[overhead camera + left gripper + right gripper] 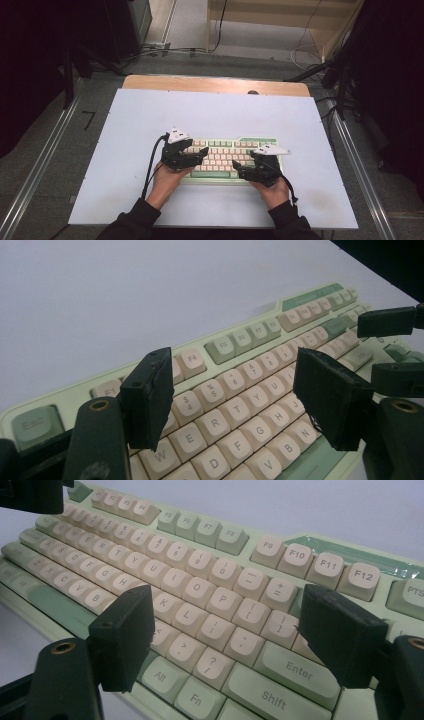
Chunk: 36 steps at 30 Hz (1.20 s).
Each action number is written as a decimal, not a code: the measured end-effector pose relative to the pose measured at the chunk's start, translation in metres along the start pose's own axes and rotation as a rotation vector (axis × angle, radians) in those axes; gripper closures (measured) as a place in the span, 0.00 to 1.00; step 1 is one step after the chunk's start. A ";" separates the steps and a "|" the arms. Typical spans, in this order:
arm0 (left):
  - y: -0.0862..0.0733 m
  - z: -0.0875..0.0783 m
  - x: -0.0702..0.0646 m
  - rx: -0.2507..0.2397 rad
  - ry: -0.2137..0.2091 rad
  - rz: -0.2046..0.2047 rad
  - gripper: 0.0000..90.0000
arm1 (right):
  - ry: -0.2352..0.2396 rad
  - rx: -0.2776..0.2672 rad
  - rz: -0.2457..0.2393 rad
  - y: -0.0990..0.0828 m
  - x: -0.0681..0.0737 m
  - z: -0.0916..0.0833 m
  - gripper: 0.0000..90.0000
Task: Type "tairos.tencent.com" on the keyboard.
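Our left tool (235,400) hangs with its two black jaws spread wide and nothing between them, above the left half of the pale green plastic keyboard with cream keycaps (250,390), over the letter keys around R, T, F and G. No pad touches a key. Our right tool (225,635) also stands wide and empty, over the keyboard's right half, with the keys K, L, P and the punctuation keys showing between its jaws and the Enter and Shift keys just below its right jaw. From above, both tools (200,156) (240,167) point inward over the keyboard from its two near corners. The keyboard lies flat on the white bench (150,115), on its near half.
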<state>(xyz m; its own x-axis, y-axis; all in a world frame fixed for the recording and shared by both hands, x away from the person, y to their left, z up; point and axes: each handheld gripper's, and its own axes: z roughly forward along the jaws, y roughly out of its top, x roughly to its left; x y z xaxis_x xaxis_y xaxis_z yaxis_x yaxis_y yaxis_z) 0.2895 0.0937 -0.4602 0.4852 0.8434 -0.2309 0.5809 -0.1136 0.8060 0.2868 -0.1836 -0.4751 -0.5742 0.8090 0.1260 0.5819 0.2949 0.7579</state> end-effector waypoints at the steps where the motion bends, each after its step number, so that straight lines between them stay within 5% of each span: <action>1: 0.000 -0.001 0.001 -0.001 0.003 0.000 0.33 | -0.001 0.000 -0.001 0.000 0.000 0.000 0.23; 15: -0.002 -0.008 0.011 -0.007 0.063 -0.008 0.21 | -0.001 -0.001 -0.005 0.000 0.000 0.000 0.23; 26: -0.007 -0.012 0.012 -0.015 0.106 0.013 0.22 | 0.001 -0.001 -0.005 0.000 0.000 0.000 0.23; 29: -0.010 -0.011 0.012 -0.006 0.117 0.013 0.33 | 0.001 0.001 -0.006 0.000 0.000 0.000 0.23; 36: -0.015 -0.009 0.014 0.018 0.075 0.023 0.91 | -0.002 -0.002 -0.009 0.000 0.000 0.000 0.23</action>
<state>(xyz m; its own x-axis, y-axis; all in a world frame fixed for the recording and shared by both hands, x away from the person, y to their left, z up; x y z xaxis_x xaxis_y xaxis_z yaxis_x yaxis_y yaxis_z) 0.2814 0.1117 -0.4699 0.4481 0.8776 -0.1704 0.5827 -0.1422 0.8002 0.2865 -0.1832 -0.4753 -0.5783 0.8072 0.1183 0.5757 0.3010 0.7602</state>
